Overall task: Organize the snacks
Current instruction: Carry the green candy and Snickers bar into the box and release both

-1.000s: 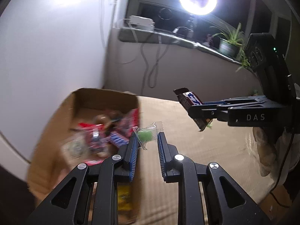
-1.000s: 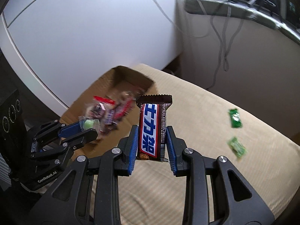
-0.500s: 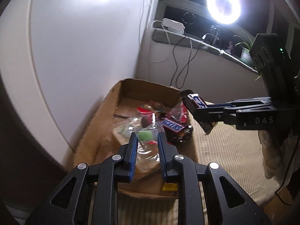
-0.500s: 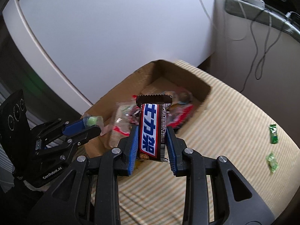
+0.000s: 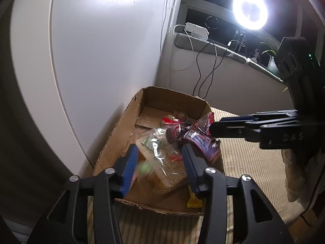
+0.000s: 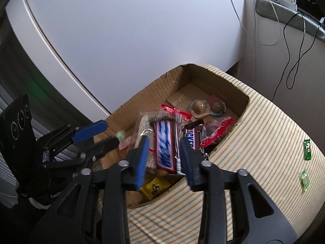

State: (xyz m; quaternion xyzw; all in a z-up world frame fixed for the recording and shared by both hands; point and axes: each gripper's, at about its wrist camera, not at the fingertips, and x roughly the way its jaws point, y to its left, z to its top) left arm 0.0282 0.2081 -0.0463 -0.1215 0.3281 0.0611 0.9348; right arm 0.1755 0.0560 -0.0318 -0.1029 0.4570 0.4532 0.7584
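In the left wrist view, the left gripper (image 5: 160, 162) is seen at the lower centre of the frame, held over a cardboard box (image 5: 119, 134) that stands on a striped cloth (image 5: 249, 162). Its jaws are opening, and the blue pads (image 5: 130, 162) are set apart. Between them a small green candy (image 5: 144, 167) appears as a blur, touched by neither pad (whether it is falling or already resting on the packets beneath cannot be told).

The right gripper (image 6: 163, 156) is seen at the lower centre of the right wrist view, also above the box. Its jaws are likewise opening, and a gap is visible on each side of the red and blue chocolate bar (image 6: 164, 144) that lies between the pads, blurred and no longer pressed. From the left wrist view the same gripper is seen entering from the right edge, its tips over the box's right wall.

The box is filled with mixed snacks: a Snickers bar (image 6: 192, 140), a red-edged clear packet (image 6: 215, 130), two round wrapped sweets (image 6: 207, 106) toward the far corner, a clear bag of biscuits (image 5: 162, 162), and a yellow wrapper (image 6: 155, 186) at the near wall.

Two green wrapped candies (image 6: 307, 146) are left on the striped cloth at the right edge of the right wrist view, well apart from the box. A ring light (image 5: 249, 12) is seen at the upper right of the left wrist view, above a sill on which a white power adapter (image 5: 196, 30) rests.
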